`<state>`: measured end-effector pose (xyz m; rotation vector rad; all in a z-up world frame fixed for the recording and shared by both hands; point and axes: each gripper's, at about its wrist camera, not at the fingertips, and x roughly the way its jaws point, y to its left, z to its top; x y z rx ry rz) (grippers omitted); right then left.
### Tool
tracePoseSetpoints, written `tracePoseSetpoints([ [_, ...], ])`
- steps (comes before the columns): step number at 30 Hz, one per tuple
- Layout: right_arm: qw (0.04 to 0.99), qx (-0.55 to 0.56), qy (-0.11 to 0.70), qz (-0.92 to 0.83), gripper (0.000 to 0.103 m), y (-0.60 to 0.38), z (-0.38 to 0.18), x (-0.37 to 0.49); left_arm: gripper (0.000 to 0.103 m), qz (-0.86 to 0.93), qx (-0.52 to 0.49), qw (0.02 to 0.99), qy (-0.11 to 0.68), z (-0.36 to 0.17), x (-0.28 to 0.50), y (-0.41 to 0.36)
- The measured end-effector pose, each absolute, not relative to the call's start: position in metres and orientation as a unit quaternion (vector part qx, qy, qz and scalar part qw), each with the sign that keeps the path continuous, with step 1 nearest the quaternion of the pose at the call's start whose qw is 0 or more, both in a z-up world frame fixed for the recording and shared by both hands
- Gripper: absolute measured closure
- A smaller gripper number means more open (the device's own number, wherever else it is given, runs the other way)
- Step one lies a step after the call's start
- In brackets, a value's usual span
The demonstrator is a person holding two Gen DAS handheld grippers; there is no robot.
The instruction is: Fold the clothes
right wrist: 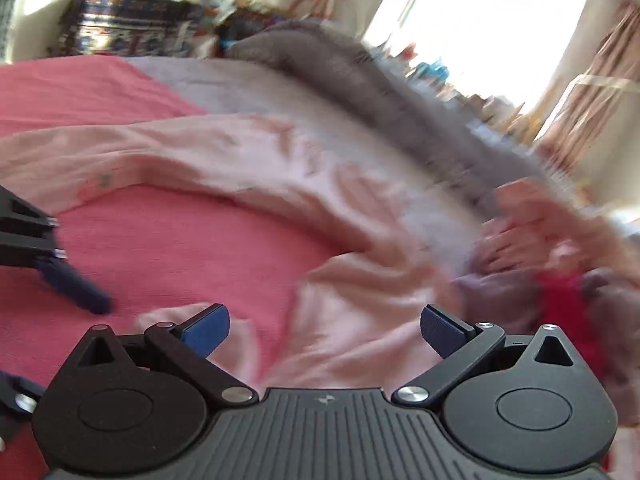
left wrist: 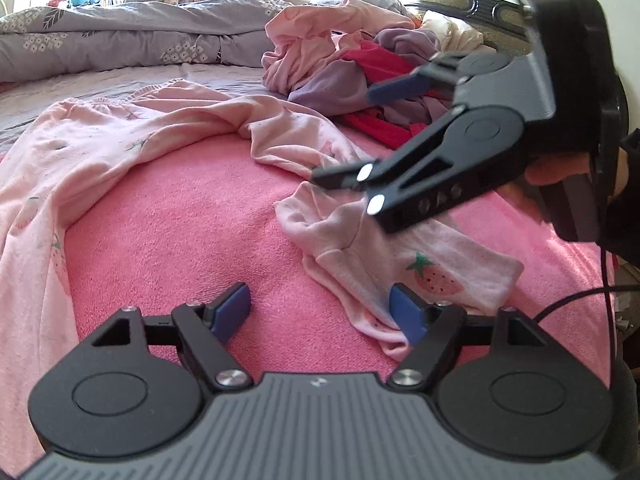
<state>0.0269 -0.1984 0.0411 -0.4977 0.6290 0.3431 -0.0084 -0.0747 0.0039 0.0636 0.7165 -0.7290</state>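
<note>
Over at the left, the pale pink garment [left wrist: 120, 152] lies spread across the pink towel [left wrist: 192, 216] that covers the bed, its long axis running from the near left edge up and across toward the heap of unfolded clothes [left wrist: 360, 68] at the far right; one end trails back down as a crumpled cuff with a strawberry print [left wrist: 434, 280]. The left gripper [left wrist: 322, 312] hangs low over the towel with its jaws apart and nothing between them, though the right-hand blue pad sits just at the edge of that strawberry end, so I'd say this hand is the nearer one for taking it up. To the right, the right gripper [right wrist: 324, 330] stands wide open and empty above the same trailing end, its view smeared by blur. The next pinch seems to turn on that cuff lying just ahead and to the right of the left claw. I can read no brand, label or lettering anywhere; only the strawberry motifs show.
</note>
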Motion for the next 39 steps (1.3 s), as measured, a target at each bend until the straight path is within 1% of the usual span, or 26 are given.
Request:
tracePoseSetpoints([
  [1,0.894,-0.248,0.331,0.170,0.000,-0.192,0.036,0.031,0.025,-0.349,0.030,0.872,0.343,0.004,-0.008,-0.075],
  [2,0.887,-0.272,0.341,0.152,0.000,-0.185,0.030,0.033,0.025,-0.349,0.030,0.872,0.342,0.004,-0.009,-0.075],
  [4,0.878,-0.330,0.333,0.099,0.000,-0.182,0.021,0.040,0.025,-0.349,0.029,0.872,0.342,0.004,-0.008,-0.074],
  [6,0.880,-0.364,0.304,0.032,0.000,-0.187,0.020,0.046,0.025,-0.350,0.028,0.872,0.342,0.003,-0.008,-0.074],
  [8,0.882,-0.399,0.247,-0.050,0.000,-0.191,0.024,0.046,0.025,-0.350,0.028,0.872,0.342,0.003,-0.007,-0.074],
  [9,0.894,-0.377,0.238,-0.036,0.000,-0.197,0.032,0.042,0.025,-0.350,0.028,0.872,0.342,0.003,-0.008,-0.074],
  [11,0.919,-0.279,0.273,0.062,0.000,-0.210,0.050,0.036,0.025,-0.349,0.030,0.872,0.341,0.003,-0.008,-0.075],
  [14,0.916,-0.221,0.314,0.116,0.000,-0.212,0.053,0.037,0.025,-0.349,0.030,0.872,0.341,0.003,-0.008,-0.075],
  [16,0.908,-0.273,0.304,0.099,0.000,-0.200,0.042,0.042,0.025,-0.350,0.029,0.872,0.341,0.003,-0.008,-0.074],
  [17,0.902,-0.276,0.315,0.110,0.001,-0.199,0.038,0.045,0.025,-0.350,0.029,0.872,0.341,0.003,-0.008,-0.074],
  [20,0.878,-0.239,0.372,0.183,0.007,-0.199,0.027,0.042,0.024,-0.350,0.028,0.872,0.341,0.003,-0.008,-0.074],
  [24,0.867,-0.234,0.362,0.251,0.010,-0.202,0.033,0.013,0.022,-0.354,0.030,0.871,0.340,0.003,-0.010,-0.074],
  [25,0.864,-0.227,0.362,0.267,0.016,-0.203,0.037,0.007,0.018,-0.354,0.031,0.870,0.340,0.003,-0.010,-0.074],
  [26,0.863,-0.223,0.361,0.273,0.017,-0.204,0.039,0.004,0.018,-0.355,0.033,0.870,0.340,0.003,-0.010,-0.075],
  [32,0.869,-0.161,0.359,0.300,0.016,-0.232,0.051,-0.011,0.017,-0.352,0.026,0.872,0.338,0.006,-0.011,-0.072],
  [35,0.874,-0.156,0.359,0.289,0.015,-0.241,0.047,-0.025,0.018,-0.345,0.011,0.875,0.338,0.012,-0.012,-0.062],
  [37,0.874,-0.171,0.356,0.283,0.014,-0.242,0.039,-0.040,0.019,-0.340,-0.017,0.885,0.319,0.025,-0.017,-0.044],
  [39,0.877,-0.193,0.334,0.287,0.014,-0.236,0.033,-0.055,0.019,-0.363,-0.058,0.884,0.287,0.044,-0.022,-0.021],
])
